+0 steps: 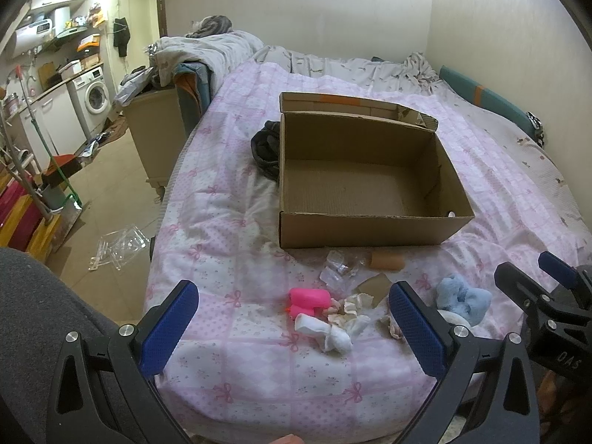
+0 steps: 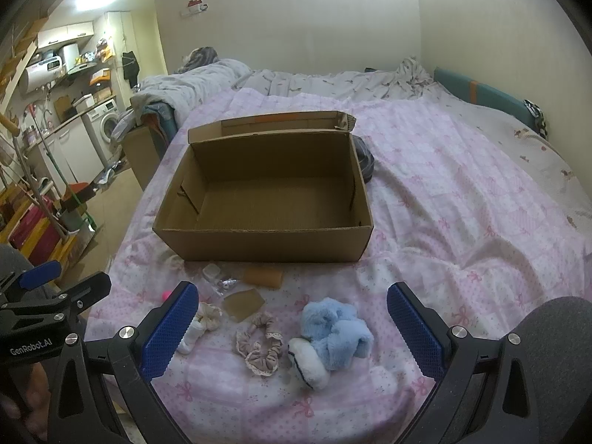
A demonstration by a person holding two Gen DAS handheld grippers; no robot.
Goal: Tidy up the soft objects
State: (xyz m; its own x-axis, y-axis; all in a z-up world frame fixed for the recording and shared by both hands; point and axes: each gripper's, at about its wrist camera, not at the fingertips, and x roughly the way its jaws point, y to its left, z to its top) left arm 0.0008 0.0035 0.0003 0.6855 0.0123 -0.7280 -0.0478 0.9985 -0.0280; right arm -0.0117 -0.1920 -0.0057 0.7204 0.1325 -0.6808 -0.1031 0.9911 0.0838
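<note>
An open, empty cardboard box (image 1: 370, 231) (image 2: 266, 246) stands on the pink quilt. In front of it lie rolled pink socks (image 1: 309, 298), white socks (image 1: 325, 331) (image 2: 190, 335), a cream frilly scrunchie (image 1: 355, 305), a beige scrunchie (image 2: 259, 347) and a blue-and-white fluffy plush (image 1: 462, 296) (image 2: 333, 329). My left gripper (image 1: 292, 292) hovers open, short of the pink and white socks, holding nothing. My right gripper (image 2: 292, 292) hovers open over the beige scrunchie and plush, also holding nothing. Each gripper shows at the edge of the other's view.
Clear plastic wrap (image 1: 338, 272), a brown tube (image 1: 386, 261) and a cardboard scrap (image 2: 244, 303) lie near the box front. A dark garment (image 1: 264, 148) sits behind the box. The bed edge drops to the floor on the left; a wall bounds the right.
</note>
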